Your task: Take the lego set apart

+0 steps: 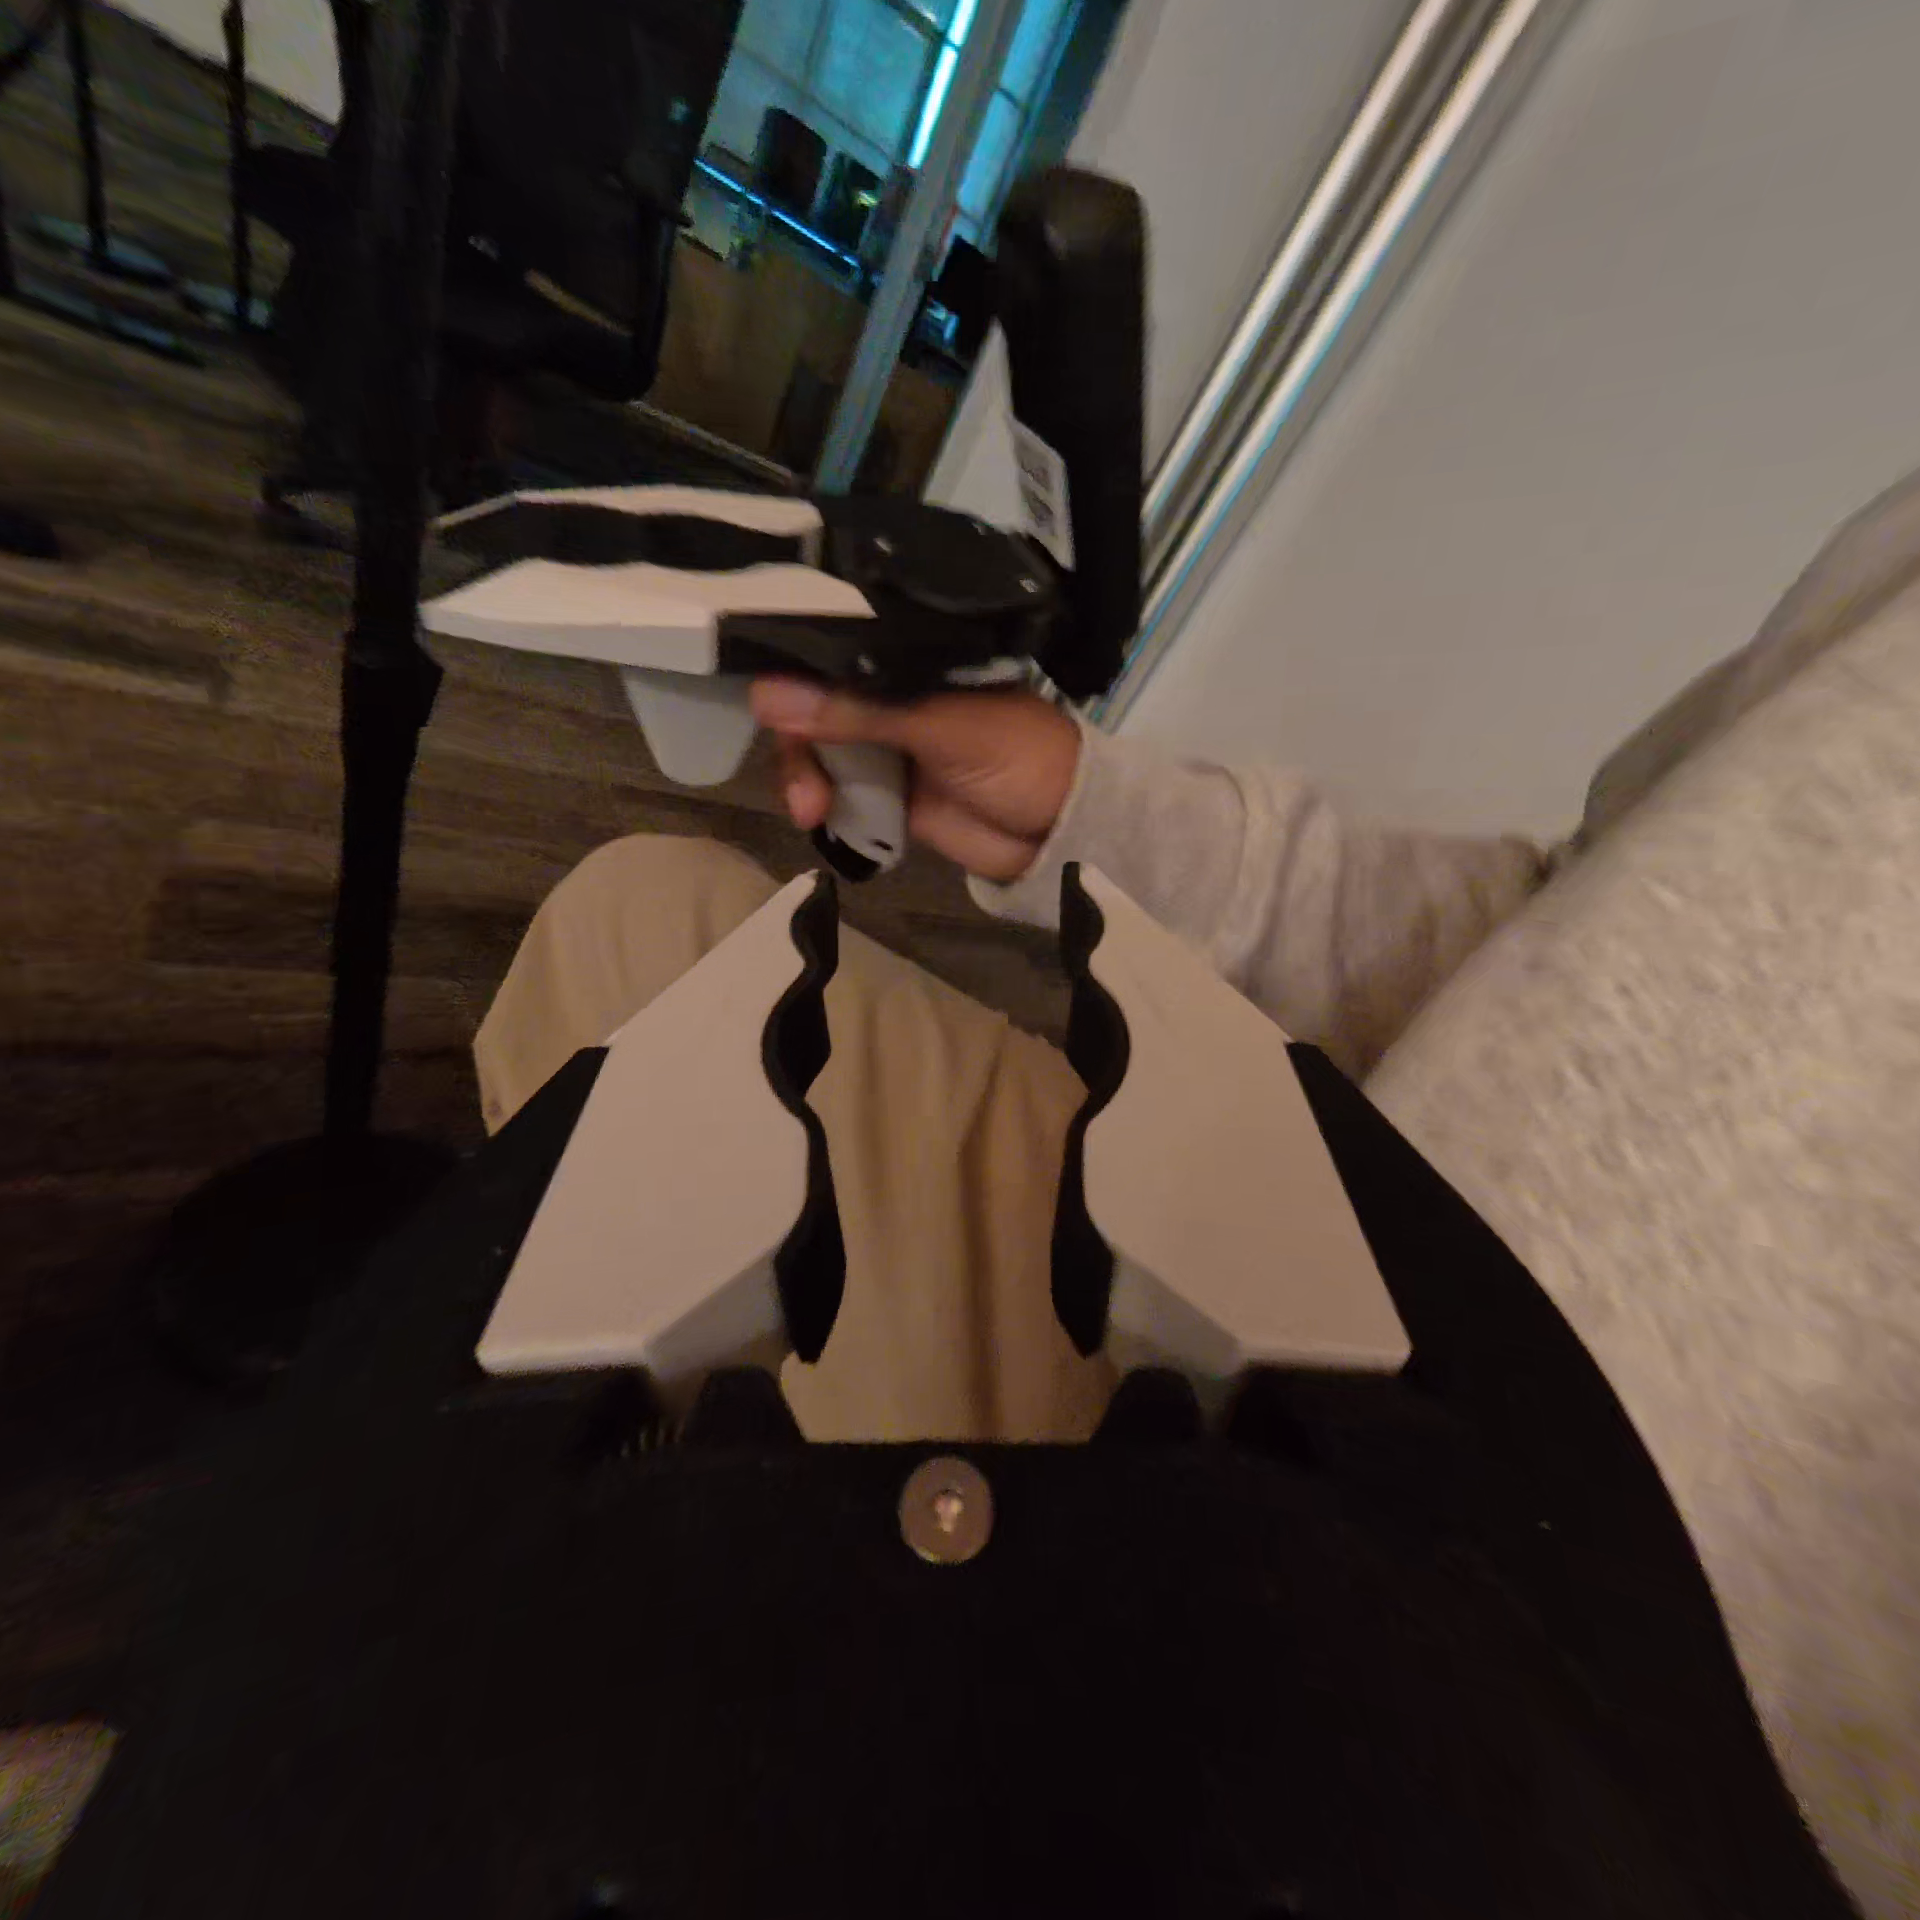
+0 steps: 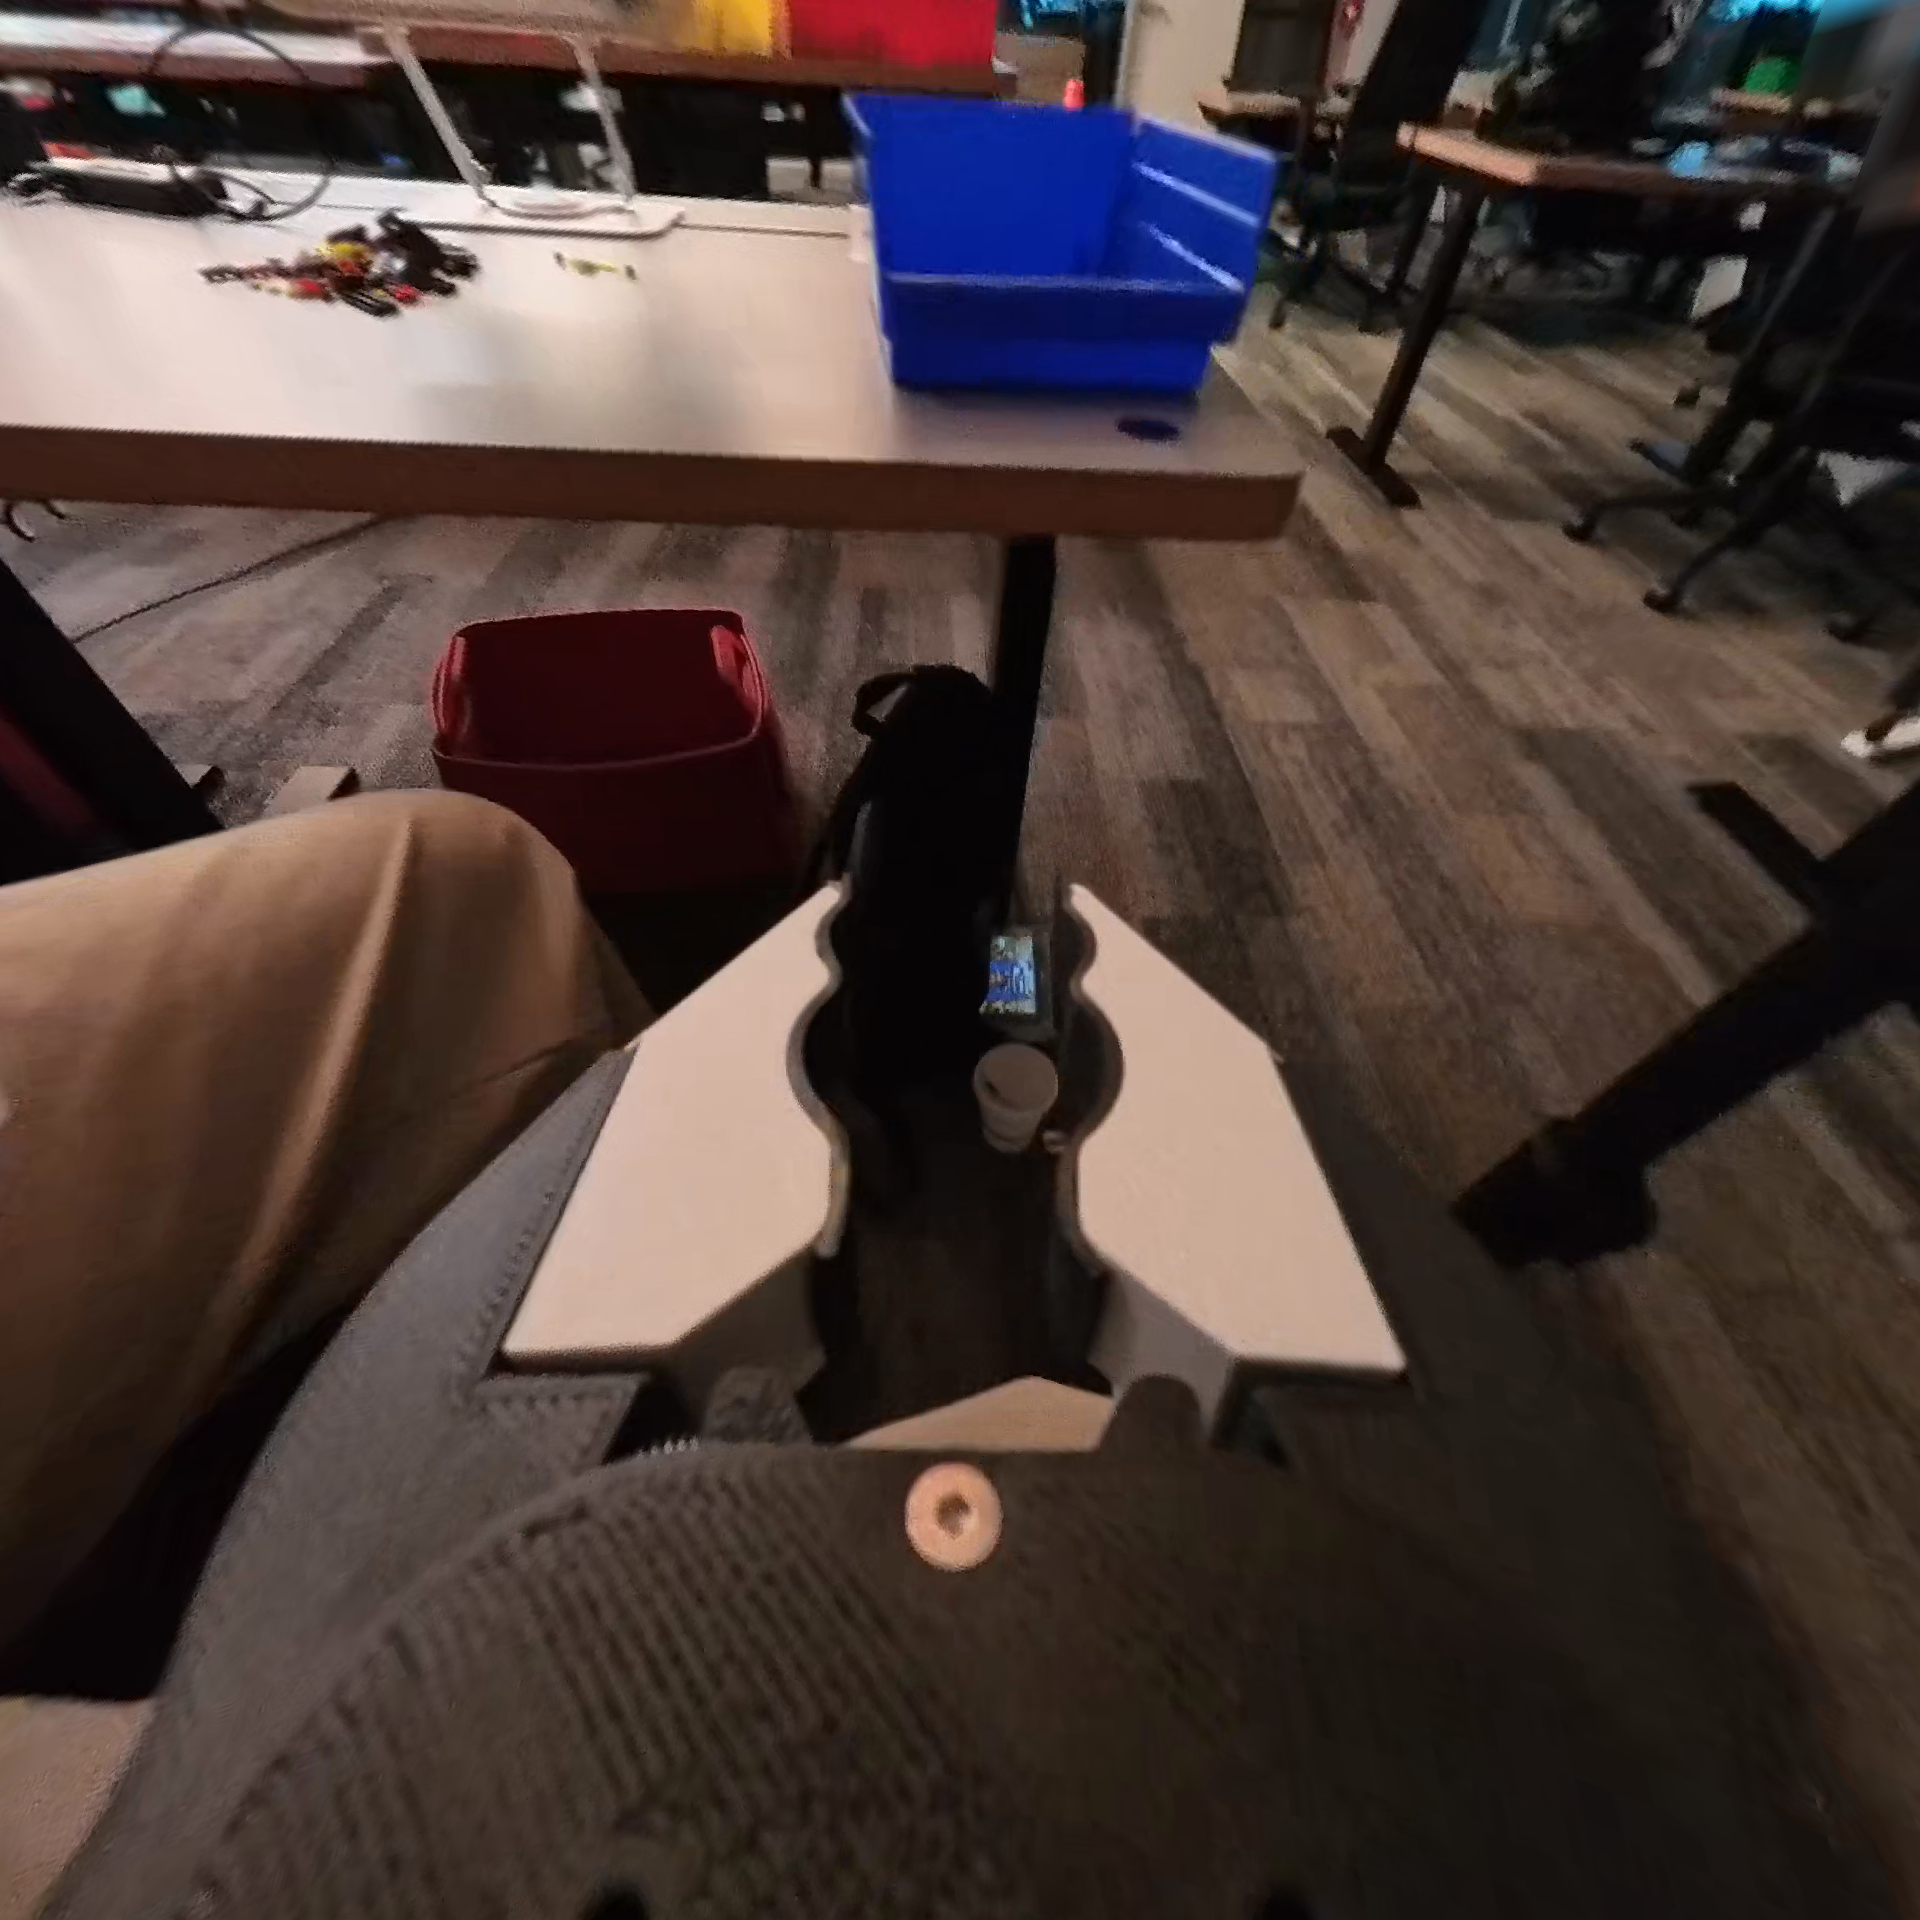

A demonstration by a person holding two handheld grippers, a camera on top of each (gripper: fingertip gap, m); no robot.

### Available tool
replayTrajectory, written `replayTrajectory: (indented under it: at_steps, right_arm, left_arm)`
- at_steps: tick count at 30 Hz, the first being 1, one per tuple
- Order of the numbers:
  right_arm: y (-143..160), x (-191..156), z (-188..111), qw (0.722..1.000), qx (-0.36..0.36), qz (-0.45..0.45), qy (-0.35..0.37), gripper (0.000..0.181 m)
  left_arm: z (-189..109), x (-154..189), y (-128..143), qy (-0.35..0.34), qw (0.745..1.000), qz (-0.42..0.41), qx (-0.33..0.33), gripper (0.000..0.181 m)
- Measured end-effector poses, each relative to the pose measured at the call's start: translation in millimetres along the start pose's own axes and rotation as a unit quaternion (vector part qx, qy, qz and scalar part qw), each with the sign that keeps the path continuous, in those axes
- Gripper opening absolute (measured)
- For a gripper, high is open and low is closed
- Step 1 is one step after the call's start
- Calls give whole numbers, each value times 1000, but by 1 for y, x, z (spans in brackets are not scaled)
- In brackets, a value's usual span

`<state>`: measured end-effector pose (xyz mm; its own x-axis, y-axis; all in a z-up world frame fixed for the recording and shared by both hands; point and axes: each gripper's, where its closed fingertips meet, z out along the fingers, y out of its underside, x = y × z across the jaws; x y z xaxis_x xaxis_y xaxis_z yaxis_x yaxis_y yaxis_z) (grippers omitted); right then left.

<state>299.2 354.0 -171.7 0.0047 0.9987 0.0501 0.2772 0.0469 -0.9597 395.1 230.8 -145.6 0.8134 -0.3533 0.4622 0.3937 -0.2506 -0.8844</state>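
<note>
The lego set [image 2: 353, 265] is a loose cluster of black, red and yellow pieces lying far off on the left of a pale table [image 2: 623, 374]. A small yellow piece [image 2: 592, 267] lies to its right. My right gripper [image 2: 956, 899] is open and empty, held low in front of the table and well below its top. It also shows in the left wrist view [image 1: 436, 569], held by a hand [image 1: 935, 779] with its fingers pointing left. My left gripper [image 1: 945, 883] is open and empty, above a knee in tan trousers [image 1: 914, 1143].
A blue bin [image 2: 1049, 249] stands at the table's right end. Under the table are a red tub [image 2: 613, 738] and a black bag [image 2: 925, 831] by the table leg. A black stand pole [image 1: 374, 727] and a pale cushion [image 1: 1610, 1039] flank the left gripper.
</note>
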Motion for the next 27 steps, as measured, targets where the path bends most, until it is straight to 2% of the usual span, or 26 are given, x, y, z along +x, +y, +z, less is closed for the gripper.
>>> replayTrajectory:
  at_steps: [2, 4, 7, 9, 10, 11, 12, 13, 14, 16, 18, 20, 22, 25, 27]
  right_arm:
    - [17, 15, -1, 1000, -16, 22, 10, 36]
    - [29, 34, -1, 999, -37, 32, 25, 38]
    - [60, 91, -4, 990, -87, 35, 104, 34]
    - [83, 137, -23, 978, -123, 70, 156, 40]
    - [91, 160, -40, 969, -135, 91, 188, 51]
    - [98, 184, -64, 957, -150, 107, 226, 70]
    - [105, 205, -94, 941, -180, 112, 263, 83]
    - [110, 222, -131, 922, -219, 105, 301, 85]
    - [104, 243, -170, 906, -229, 84, 346, 82]
    - [79, 283, -245, 876, -216, 53, 427, 76]
    - [54, 310, -329, 831, -260, 74, 487, 73]
    - [14, 323, -402, 809, -252, 109, 520, 76]
    - [-23, 327, -464, 805, -211, 164, 530, 80]
    - [-55, 333, -538, 810, -151, 242, 513, 86]
    - [-64, 338, -586, 809, -145, 253, 511, 85]
  left_arm:
    - [26, -11, -9, 31, 998, -55, -6, 43]
    - [61, -11, -21, 82, 993, -73, -38, 44]
    - [128, 15, -45, 174, 979, -24, -102, 41]
    - [170, 45, -42, 245, 949, 36, -193, 42]
    - [187, 60, -38, 279, 929, 63, -236, 40]
    - [200, 77, -38, 314, 906, 74, -274, 39]
    - [209, 102, -45, 363, 873, 64, -320, 38]
    - [217, 129, -61, 408, 838, 46, -359, 36]
    - [230, 153, -81, 434, 817, 36, -377, 36]
    - [264, 195, -126, 455, 803, 57, -381, 36]
    - [295, 232, -163, 463, 786, 122, -390, 37]
    - [328, 266, -198, 450, 783, 182, -389, 39]
    - [364, 293, -222, 413, 791, 215, -397, 45]
    - [411, 330, -247, 395, 804, 196, -400, 48]
    - [446, 349, -262, 392, 825, 163, -373, 50]
